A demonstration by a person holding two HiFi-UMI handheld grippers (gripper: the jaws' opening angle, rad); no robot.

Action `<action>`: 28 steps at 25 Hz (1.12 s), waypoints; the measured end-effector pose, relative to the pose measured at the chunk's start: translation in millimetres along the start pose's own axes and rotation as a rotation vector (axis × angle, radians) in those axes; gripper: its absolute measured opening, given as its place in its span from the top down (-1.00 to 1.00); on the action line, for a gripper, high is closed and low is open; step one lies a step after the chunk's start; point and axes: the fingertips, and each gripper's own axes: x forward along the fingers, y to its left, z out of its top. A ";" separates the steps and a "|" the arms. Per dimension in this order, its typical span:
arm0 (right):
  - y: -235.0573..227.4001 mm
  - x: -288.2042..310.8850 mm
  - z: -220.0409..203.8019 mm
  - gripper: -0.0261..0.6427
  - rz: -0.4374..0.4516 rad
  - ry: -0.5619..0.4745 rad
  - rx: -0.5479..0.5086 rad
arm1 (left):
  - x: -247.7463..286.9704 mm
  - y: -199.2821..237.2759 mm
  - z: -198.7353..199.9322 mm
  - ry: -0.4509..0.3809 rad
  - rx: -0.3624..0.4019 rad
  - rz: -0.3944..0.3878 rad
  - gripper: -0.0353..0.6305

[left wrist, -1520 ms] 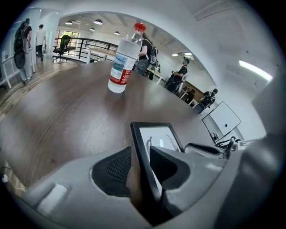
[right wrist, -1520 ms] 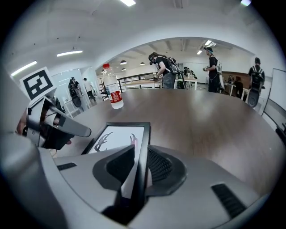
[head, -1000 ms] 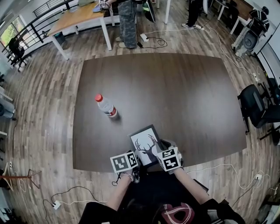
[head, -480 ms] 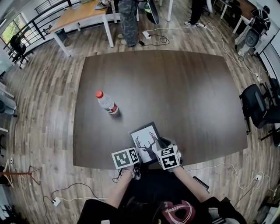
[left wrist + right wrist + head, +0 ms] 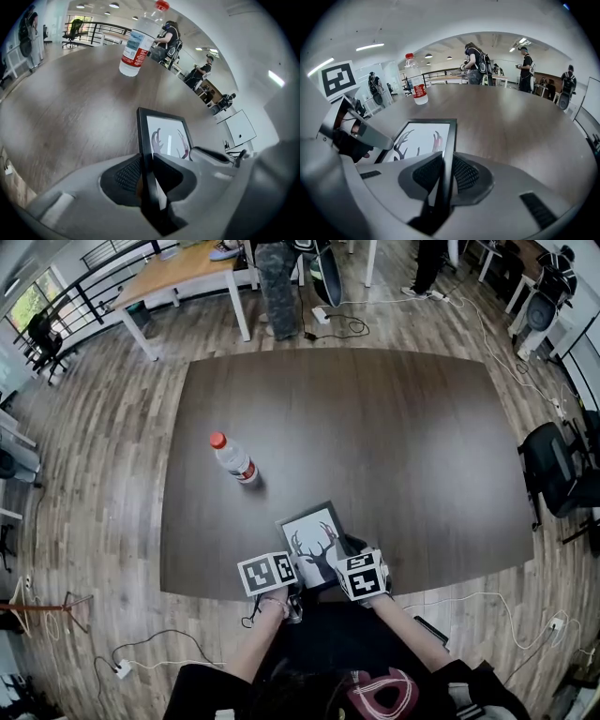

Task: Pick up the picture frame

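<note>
Inside right tongs [image 5: 444, 176], picture frame [image 5: 423, 137], inside left tongs [image 5: 146, 176] too — just closing

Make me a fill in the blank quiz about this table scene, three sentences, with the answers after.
1. The bottle on the table has a ___ cap.
2. The picture frame has a ___ border.
3. The right gripper is shut on the frame's ___ edge, as the head view shows it.
Answers: red; black; right.

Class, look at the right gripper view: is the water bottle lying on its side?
No, the water bottle stands upright on the dark wooden table.
</note>
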 end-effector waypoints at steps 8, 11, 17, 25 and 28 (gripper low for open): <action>-3.3 1.6 -0.7 0.71 -0.014 0.018 0.019 | 1.6 -1.5 0.1 -0.002 0.033 0.019 0.65; -1.6 1.4 -4.2 0.71 -0.011 0.031 0.023 | 0.7 -0.6 -2.1 0.002 0.043 0.010 0.65; -1.2 -2.0 3.1 0.72 -0.019 0.024 0.030 | -2.1 -1.1 -0.7 0.005 0.041 0.004 0.65; -2.3 -8.3 4.0 0.72 -0.038 0.008 0.026 | -3.4 -4.5 -1.6 -0.019 0.056 -0.006 0.65; -2.9 -9.9 2.3 0.72 -0.042 0.012 0.034 | -6.5 -7.6 2.6 -0.038 0.087 -0.002 0.65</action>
